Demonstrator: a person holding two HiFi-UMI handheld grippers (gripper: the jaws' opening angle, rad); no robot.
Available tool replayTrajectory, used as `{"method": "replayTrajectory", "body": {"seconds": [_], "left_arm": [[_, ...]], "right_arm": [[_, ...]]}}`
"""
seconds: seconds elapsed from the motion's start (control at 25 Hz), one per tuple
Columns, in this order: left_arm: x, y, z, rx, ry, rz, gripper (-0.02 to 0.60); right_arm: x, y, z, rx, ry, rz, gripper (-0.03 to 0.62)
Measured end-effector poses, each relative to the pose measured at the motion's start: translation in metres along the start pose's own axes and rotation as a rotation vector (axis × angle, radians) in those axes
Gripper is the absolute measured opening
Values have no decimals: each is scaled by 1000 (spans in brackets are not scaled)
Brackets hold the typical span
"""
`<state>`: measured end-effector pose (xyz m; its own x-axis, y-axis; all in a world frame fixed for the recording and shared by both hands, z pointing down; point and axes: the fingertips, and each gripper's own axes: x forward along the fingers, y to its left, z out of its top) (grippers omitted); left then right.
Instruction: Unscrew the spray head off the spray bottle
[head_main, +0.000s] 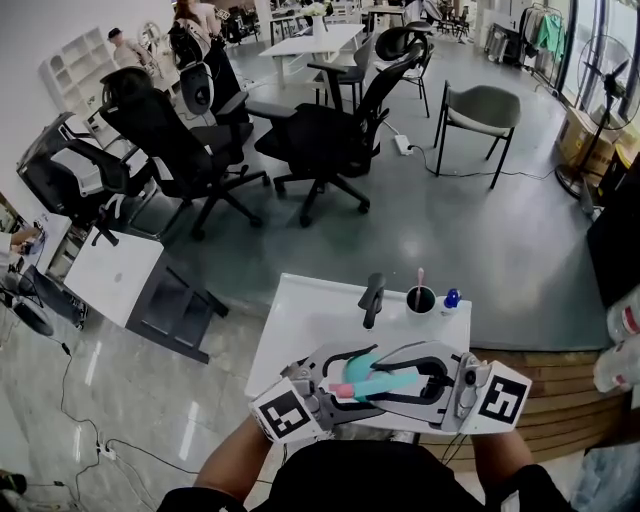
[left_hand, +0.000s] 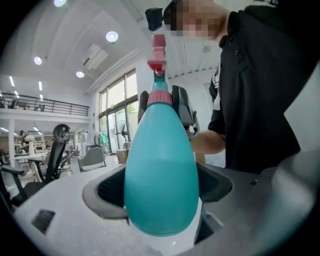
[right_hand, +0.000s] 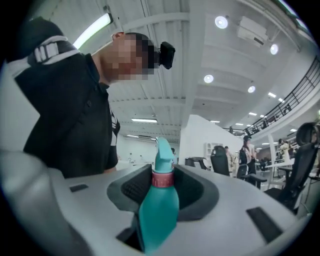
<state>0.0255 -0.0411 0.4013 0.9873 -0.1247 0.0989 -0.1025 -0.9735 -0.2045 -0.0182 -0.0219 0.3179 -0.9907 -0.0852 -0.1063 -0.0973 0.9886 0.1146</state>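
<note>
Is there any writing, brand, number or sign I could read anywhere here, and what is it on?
No text here can be read.
Bottle: no label shows.
Cubes: black-and-white square patterns, no words.
Shirt: white print, cut off and unreadable.
Containers at the right edge: red bands, too small to read.

The teal, teardrop-shaped spray bottle (head_main: 390, 380) is held roughly level, its fat body clasped between the left gripper's (left_hand: 161, 175) fingers (left_hand: 107, 187) and its spray head (left_hand: 158, 64) (pink-collared, still screwed on) pinched between the right gripper's (right_hand: 163, 182) fingers (right_hand: 195, 192).
</note>
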Motion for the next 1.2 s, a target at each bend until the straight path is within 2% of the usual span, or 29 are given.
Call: {"method": "replayTrajectory", "body": {"seconds": [0.12,0.2,0.24,0.32,0.44,0.48,0.6,0.68,0.76,0.88,1.2], "left_arm": [[1,-17,6,-17,-40,-119,414],[1,-21,8,-36,-58,-147,414],[1,-19,7,-52,-64,-137,414],[2,-8,2,-101,-59,-66,414],[-3,22,-15,-162,-1,130,414],[-7,34,-23,-163,26,206,414],[-20,66,-49,-150,109,419,414],[-28,80,-58,-157,152,536,414],[-33,88,-66,-151,194,622,414],[-30,88,-72,-125,246,669,414],[-15,75,-73,-114,254,633,414]], "right_arm": [[-1,11,4,26,-10,94,146],[0,13,5,38,-14,125,146],[1,11,5,44,-19,119,147],[2,1,4,44,-34,51,149],[0,-24,-5,28,-25,-129,163],[-1,-33,-9,34,-18,-192,188],[-9,-62,-17,59,-30,-361,189],[-12,-75,-25,79,-28,-433,189],[-11,-81,-34,99,-3,-471,195],[-5,-84,-44,108,23,-498,196],[5,-82,-42,82,23,-510,175]]}}
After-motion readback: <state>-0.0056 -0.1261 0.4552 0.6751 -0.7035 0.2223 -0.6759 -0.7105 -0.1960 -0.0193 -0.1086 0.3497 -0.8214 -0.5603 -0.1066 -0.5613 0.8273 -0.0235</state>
